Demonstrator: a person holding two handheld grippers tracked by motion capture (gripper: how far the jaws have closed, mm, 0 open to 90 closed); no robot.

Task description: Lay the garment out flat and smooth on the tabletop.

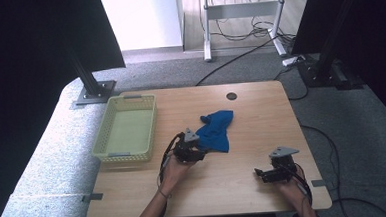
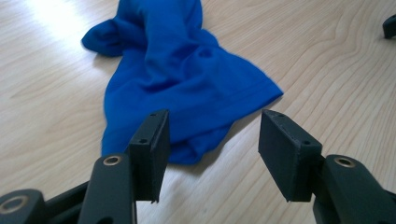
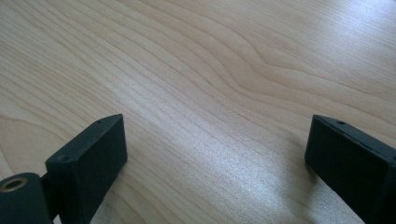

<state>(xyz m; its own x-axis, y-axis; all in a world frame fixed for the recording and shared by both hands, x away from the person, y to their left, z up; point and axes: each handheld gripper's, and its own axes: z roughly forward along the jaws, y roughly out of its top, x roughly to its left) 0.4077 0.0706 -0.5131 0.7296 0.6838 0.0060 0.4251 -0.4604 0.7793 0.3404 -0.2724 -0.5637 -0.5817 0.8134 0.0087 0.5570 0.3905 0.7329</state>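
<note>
No legible text — none anywhere

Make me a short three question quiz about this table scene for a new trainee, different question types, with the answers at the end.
1. True or false: the blue cloth lies inside the yellow basket.
2. Which claw is nearest the cloth: A) left claw, B) right claw?
3. Fill in: in the right gripper view, between the open jaws lies bare ____.

Key
1. False; it lies on the table, right of the basket.
2. A; its open jaws stand at the cloth's near edge.
3. Wood, the tabletop.
</note>
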